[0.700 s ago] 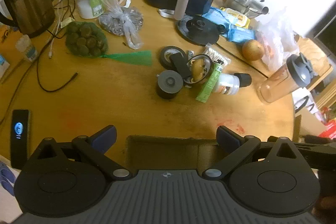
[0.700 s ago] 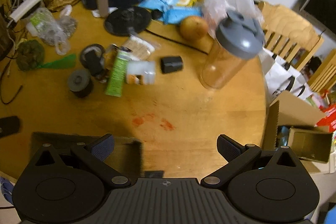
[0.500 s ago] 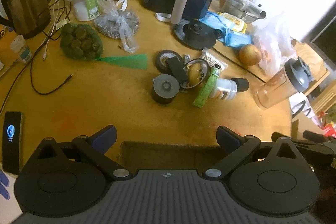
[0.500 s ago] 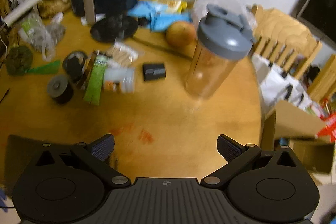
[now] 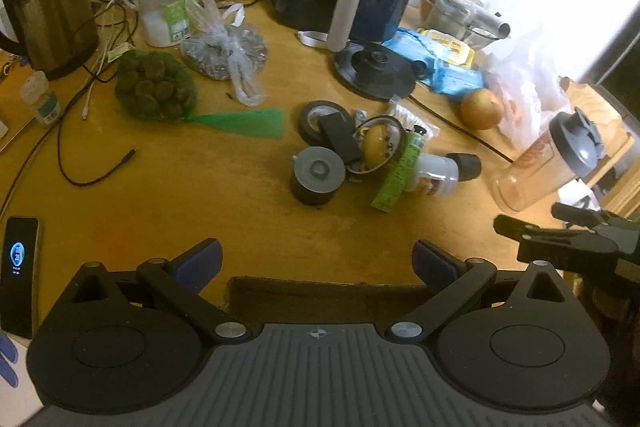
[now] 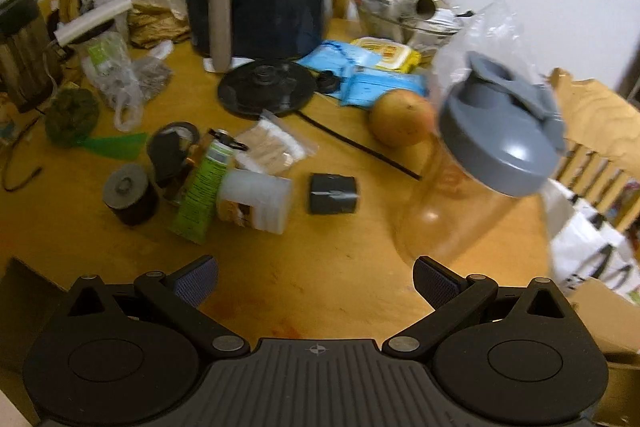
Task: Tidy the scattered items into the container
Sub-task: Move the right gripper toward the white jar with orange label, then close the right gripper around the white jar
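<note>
Tongs of both hands, left tongs [image 5: 316, 259] and right tongs [image 6: 315, 277], hang released above the table [image 5: 192, 195]; scattered items [image 5: 360, 151] remain mid-table, container [image 5: 324, 297] below left. First pick-up likely needs reaching forward.

Black phone [image 5: 18, 275] lying at bench edge: glowing blue ring, "20" inside. Other labels too blurred to read.

**Scattered items and box**

Cardboard container [image 5: 324, 293]: open, low, between the left fingers [image 5: 200, 259]. Ahead of them, clustered: black-grey tape roll [image 5: 318, 175] upright, green tube [image 5: 400, 171] flat, clear bottle [image 5: 436, 169] on its side, black cap [image 6: 333, 194] apart.
</note>
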